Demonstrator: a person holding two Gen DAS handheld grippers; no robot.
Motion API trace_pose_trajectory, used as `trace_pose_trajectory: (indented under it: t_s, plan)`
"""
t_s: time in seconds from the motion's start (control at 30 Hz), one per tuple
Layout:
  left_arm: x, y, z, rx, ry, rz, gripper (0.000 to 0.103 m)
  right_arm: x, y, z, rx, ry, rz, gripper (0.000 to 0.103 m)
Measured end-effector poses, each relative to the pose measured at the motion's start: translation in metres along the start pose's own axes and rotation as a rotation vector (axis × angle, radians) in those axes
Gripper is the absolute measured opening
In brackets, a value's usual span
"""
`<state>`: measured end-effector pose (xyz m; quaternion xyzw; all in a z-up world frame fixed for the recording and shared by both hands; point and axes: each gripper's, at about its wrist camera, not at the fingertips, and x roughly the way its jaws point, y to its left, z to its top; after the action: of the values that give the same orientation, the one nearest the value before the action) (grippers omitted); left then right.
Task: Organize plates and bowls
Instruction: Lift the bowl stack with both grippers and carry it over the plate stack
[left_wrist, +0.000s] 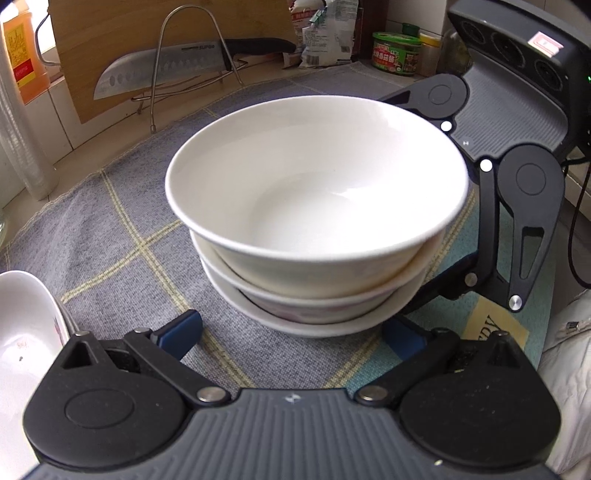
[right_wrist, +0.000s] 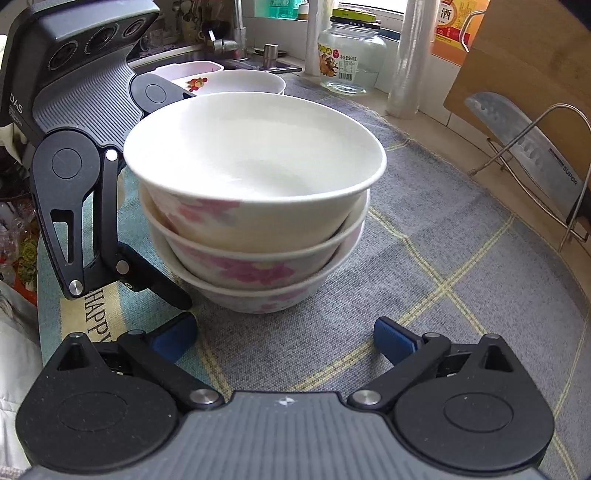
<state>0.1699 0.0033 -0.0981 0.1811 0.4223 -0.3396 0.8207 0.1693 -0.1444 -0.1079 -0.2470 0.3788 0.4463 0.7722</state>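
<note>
Three white bowls with pink flowers are nested in a stack (left_wrist: 314, 206) (right_wrist: 255, 184) on the grey checked cloth (left_wrist: 110, 240). My left gripper (left_wrist: 291, 336) is open, its blue fingertips (left_wrist: 181, 332) just short of the lowest bowl's foot, one to each side. My right gripper (right_wrist: 283, 338) is open too and faces the same stack from the other side, a little short of it. Each view shows the other gripper's black body (left_wrist: 517, 177) (right_wrist: 74, 184) beside the stack. Nothing sits between either pair of fingers.
Shallow white plates (right_wrist: 236, 83) (left_wrist: 26, 325) lie on the left gripper's side, near the sink. A cleaver (left_wrist: 159, 66) (right_wrist: 528, 158) rests in a wire rack against a wooden board. A glass jar (right_wrist: 351, 59), an oil bottle (left_wrist: 22, 55), a green tin (left_wrist: 395, 53) and bags (left_wrist: 325, 33) line the counter's back.
</note>
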Motion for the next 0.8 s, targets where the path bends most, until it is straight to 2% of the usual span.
trace_pose_trajectory:
  t_s: [0.33,0.4,0.53,0.63,0.8]
  plan:
    - [0.001,0.008,0.004,0.098,0.025,-0.067,0.099,0.013,0.001,0.026,-0.168,0.037,0.052,0.102]
    - [0.001,0.008,0.006,0.130,0.027,-0.088,0.094,0.014,-0.001,0.031,-0.179,0.037,0.060,0.100]
    - [0.002,0.011,0.009,0.166,0.038,-0.115,0.092,0.014,-0.003,0.036,-0.193,0.044,0.087,0.093]
    - [0.001,0.014,0.012,0.178,0.038,-0.131,0.082,0.014,-0.003,0.038,-0.204,0.049,0.104,0.087]
    - [0.001,0.020,0.016,0.183,0.045,-0.164,0.079,0.013,-0.003,0.040,-0.192,0.055,0.120,0.085]
